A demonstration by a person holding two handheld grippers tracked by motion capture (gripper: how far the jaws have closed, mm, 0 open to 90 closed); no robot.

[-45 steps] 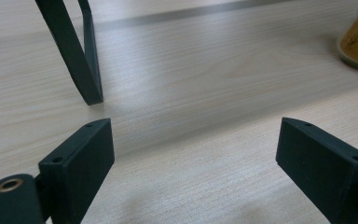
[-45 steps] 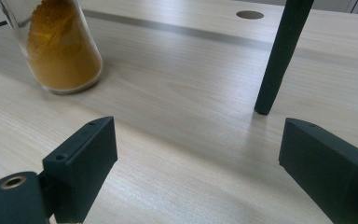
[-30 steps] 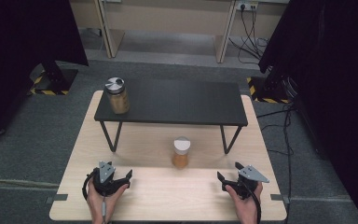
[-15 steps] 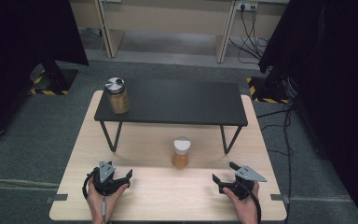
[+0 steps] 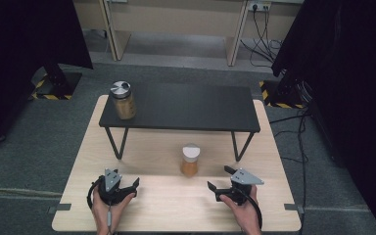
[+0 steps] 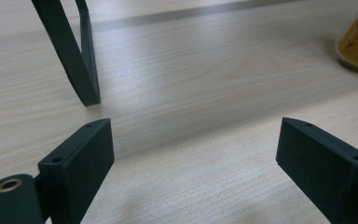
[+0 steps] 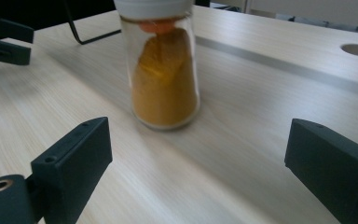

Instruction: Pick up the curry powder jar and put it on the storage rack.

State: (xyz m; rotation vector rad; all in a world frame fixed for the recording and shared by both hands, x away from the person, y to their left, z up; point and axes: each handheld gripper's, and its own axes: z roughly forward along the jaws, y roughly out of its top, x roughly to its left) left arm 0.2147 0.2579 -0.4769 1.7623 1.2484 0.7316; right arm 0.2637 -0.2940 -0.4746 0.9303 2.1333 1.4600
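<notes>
While my right claw (image 5: 219,189) stands spread and empty, having just been opening | white-lidded jar (image 5: 190,160) upright on bench (image 5: 166,205), just ahead of it | step: approach | next: straddle jar, pinch | left claw (image 5: 129,187) spread, idle.

A lab or test room set up for recording: a pale wooden table (image 5: 274,205) stands on grey carpet (image 5: 44,147), hemmed by black curtains (image 5: 24,34). Beyond its far edge are yellow-and-black striped stand feet (image 5: 46,90), trailing cables (image 5: 259,29), a wall socket (image 5: 257,6) and bare desk legs (image 5: 115,34).
</notes>
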